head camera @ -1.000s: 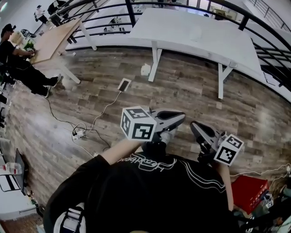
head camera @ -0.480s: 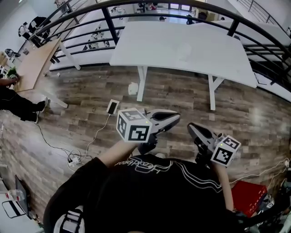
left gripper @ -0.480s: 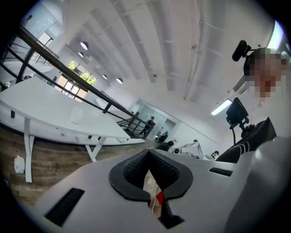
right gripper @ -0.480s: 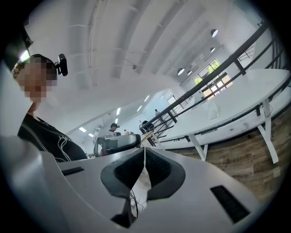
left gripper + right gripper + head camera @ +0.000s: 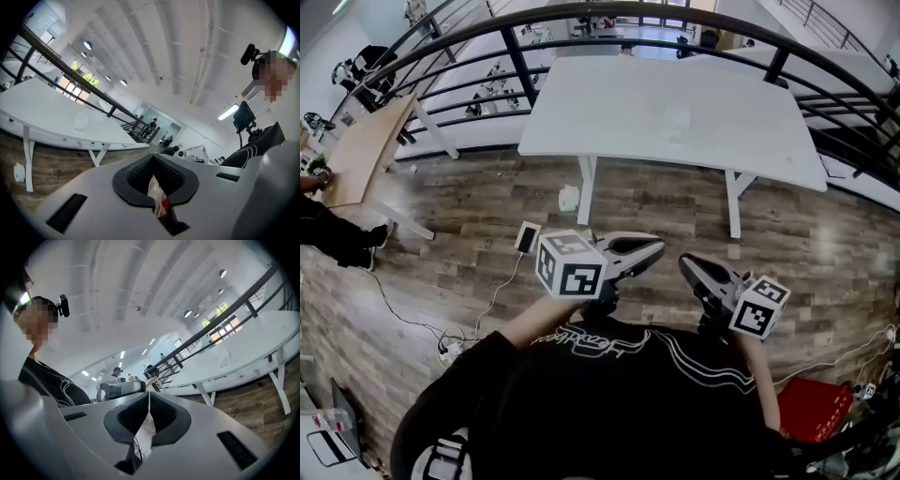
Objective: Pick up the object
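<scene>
A white table (image 5: 609, 112) stands ahead on the wood floor. On its top sits a small pale see-through object (image 5: 678, 120), cup-like, also seen in the left gripper view (image 5: 80, 121) and the right gripper view (image 5: 224, 357). Both grippers are held close to the person's chest, well short of the table. My left gripper (image 5: 658, 246) points right with its jaws together and nothing in them; its own view (image 5: 152, 158) shows the pads meeting. My right gripper (image 5: 684, 262) points up-left, also shut and empty (image 5: 149, 394).
A black railing (image 5: 516, 66) runs behind the table. A wooden table (image 5: 361, 155) and a person (image 5: 328, 234) are at the left. A phone (image 5: 527, 237), cables with a power strip (image 5: 448, 352) and a white item (image 5: 569, 198) lie on the floor. A red box (image 5: 811, 408) is at lower right.
The view has swung towards the white table, which now sits nearer and more central. The person at the left has slid to the frame's edge. Both grippers stay together at the chest.
</scene>
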A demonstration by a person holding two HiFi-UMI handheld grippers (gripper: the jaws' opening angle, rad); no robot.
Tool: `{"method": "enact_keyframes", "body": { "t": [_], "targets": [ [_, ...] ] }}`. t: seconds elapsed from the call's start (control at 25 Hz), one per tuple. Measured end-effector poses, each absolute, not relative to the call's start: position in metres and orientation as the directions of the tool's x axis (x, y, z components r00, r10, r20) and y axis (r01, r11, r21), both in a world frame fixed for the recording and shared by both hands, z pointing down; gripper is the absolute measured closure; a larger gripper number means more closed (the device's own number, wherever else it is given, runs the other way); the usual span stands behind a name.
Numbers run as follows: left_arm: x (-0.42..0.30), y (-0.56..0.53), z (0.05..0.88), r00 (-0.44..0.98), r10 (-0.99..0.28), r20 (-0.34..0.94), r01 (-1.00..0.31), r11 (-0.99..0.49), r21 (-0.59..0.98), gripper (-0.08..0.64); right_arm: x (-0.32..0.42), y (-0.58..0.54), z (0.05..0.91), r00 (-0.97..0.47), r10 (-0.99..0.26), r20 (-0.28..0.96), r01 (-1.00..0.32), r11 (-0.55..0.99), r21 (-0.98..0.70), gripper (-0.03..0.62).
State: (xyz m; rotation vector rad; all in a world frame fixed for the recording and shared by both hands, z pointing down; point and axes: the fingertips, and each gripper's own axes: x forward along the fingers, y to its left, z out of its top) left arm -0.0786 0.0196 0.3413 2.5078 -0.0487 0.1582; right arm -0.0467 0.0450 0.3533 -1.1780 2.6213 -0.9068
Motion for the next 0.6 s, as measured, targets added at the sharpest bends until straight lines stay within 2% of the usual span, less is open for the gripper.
{"method": "enact_keyframes", "body": {
  "t": [0.16, 0.6],
  "targets": [
    [-0.093, 0.014, 0.348, 0.991, -0.017, 0.133, -0.093, -0.805, 0.586, 0.552, -0.06, 0.039, 0.362, -0.701, -0.702, 0.122, -0.624, 0.522, -0.581, 0.575],
    [-0.037, -0.034, 0.36, 0.991, -0.011, 0.131, -0.087, -0.799, 0.595, 0.554, -0.011, -0.008, 0.37, -0.712, -0.694, 0.11, -0.609, 0.531, -0.589, 0.575]
  ]
}}
